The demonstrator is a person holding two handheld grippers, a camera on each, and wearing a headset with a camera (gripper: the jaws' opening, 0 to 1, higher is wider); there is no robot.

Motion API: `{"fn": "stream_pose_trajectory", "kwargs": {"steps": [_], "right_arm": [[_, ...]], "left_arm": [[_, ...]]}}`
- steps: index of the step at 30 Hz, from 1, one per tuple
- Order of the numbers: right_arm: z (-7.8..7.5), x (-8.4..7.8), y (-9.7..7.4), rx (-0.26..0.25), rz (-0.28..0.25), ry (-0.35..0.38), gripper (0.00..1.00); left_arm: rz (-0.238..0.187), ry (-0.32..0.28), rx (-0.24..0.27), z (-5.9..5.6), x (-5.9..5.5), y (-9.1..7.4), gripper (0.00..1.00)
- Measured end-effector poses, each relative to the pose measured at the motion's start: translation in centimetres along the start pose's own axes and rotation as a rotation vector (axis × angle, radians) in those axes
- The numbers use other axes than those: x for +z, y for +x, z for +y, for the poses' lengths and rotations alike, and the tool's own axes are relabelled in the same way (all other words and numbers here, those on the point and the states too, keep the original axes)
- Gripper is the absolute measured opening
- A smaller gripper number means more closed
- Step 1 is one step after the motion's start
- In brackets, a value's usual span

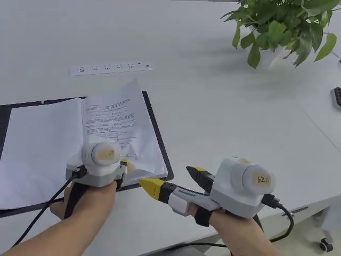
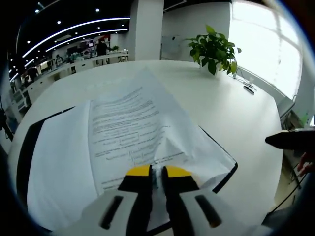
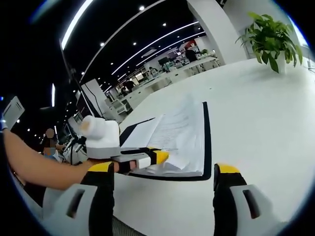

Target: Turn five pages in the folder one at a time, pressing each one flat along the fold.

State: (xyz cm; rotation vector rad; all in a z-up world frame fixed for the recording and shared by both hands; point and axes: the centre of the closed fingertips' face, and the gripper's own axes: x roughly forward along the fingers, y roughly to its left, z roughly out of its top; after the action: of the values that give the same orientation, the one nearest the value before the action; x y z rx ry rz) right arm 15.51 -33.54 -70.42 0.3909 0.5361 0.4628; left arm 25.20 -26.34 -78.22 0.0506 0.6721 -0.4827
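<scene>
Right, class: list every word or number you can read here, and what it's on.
"62", then an unclear mark: label on the right gripper.
Sticker on the left gripper: too faded to read.
Print on the page: too small.
Markings on the power strip: too small.

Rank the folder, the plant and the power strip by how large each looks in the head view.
1. Folder, largest.
2. Plant, though the frame cuts part of it off.
3. Power strip, smallest.
</scene>
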Motion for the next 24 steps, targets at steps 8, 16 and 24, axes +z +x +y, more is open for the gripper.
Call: {"fn": "stream_pose_trajectory", "kwargs": {"steps": [8,16,24], "right_arm": [[-0.3,0.8,4.2,0.08,0.044,0.068,0.61],[-2.4,1.1,8.1,0.079,0.078,0.129,0.53],[-3.4,1.3,9.5,0.074,0.081,0.172,0.53]], "left_arm": [[-0.003,-0.02,-0.011,0.0,0.0,0.0,0.08],[-0.005,-0.031,-0.009,0.0,0.0,-0.1,0.08],[-0.006,-0.03,-0.009,-0.1,0.0,-0.1,0.08]]}}
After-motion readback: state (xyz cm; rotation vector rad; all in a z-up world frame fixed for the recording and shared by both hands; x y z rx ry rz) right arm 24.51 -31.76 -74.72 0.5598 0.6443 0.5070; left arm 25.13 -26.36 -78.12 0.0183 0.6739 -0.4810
